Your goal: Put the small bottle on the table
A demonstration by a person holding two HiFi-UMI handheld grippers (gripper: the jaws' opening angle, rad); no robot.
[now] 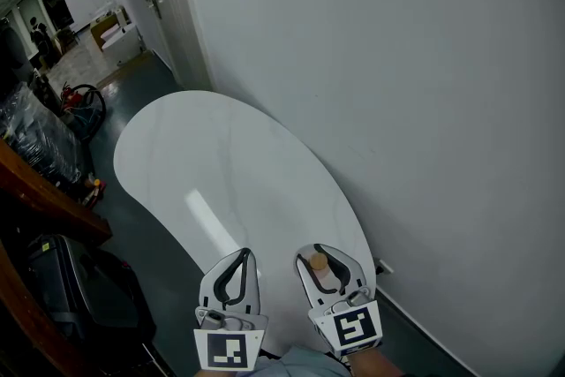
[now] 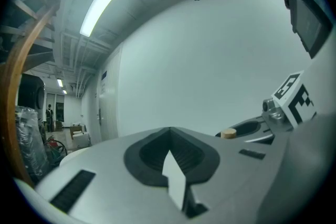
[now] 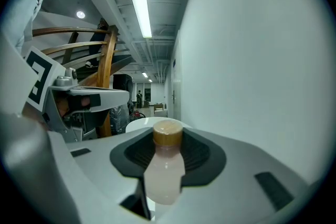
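Small bottle (image 3: 164,170), 1, clamped in R claw (image 1: 323,255); L claw (image 1: 240,255) closed, empty; 1 table (image 1: 221,163).

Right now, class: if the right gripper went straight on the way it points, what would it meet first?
Probably the white oval table top: the right gripper, its jaws closed on the small pale tan-capped bottle, points low along it with nothing standing between. Depth is unclear.

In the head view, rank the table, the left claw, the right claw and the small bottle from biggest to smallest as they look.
1. table
2. right claw and left claw: about alike, and both nearest the camera, so not ranked against each other
3. small bottle, only partly visible inside the right claw
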